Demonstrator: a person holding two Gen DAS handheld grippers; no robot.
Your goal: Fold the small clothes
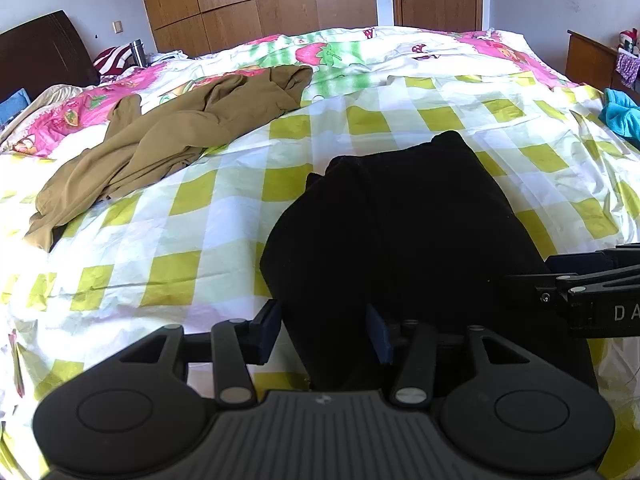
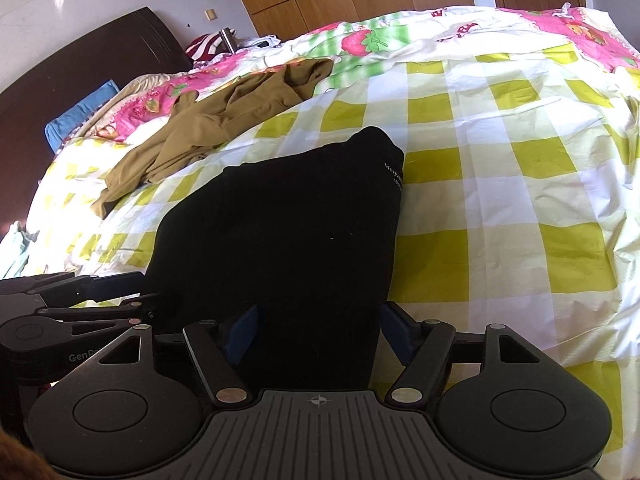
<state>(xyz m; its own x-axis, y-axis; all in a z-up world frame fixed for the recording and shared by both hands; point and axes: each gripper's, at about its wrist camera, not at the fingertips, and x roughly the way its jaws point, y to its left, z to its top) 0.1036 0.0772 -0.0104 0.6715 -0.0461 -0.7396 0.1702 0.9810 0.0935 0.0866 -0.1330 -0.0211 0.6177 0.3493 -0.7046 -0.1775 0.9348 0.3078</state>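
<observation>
A black garment (image 1: 400,232) was seen spread on the yellow-and-white checked bedsheet (image 1: 192,248), its near end drawn up between both sets of tongs. In the left wrist view, the left gripper (image 1: 324,330) was held with its jaws apart, the dark cloth passing between the blue pads (image 1: 270,330); the left pad sat just at the cloth's left edge, while the right pad was laid over the fabric, and no clear squeeze could be made out. In the right wrist view, the right gripper (image 2: 320,334) was likewise held apart, the garment's near end running between its pads (image 2: 400,334), with a narrow gap left on the right side. The two tools were held close together, the right one entering at the right edge of the left view. The garment's far end, marked with small white lettering, was pointed away up the bed. Well apart, far and to the left, a crumpled tan garment (image 1: 172,132) was left lying partly on the strawberry-print quilt (image 1: 320,54).
</observation>
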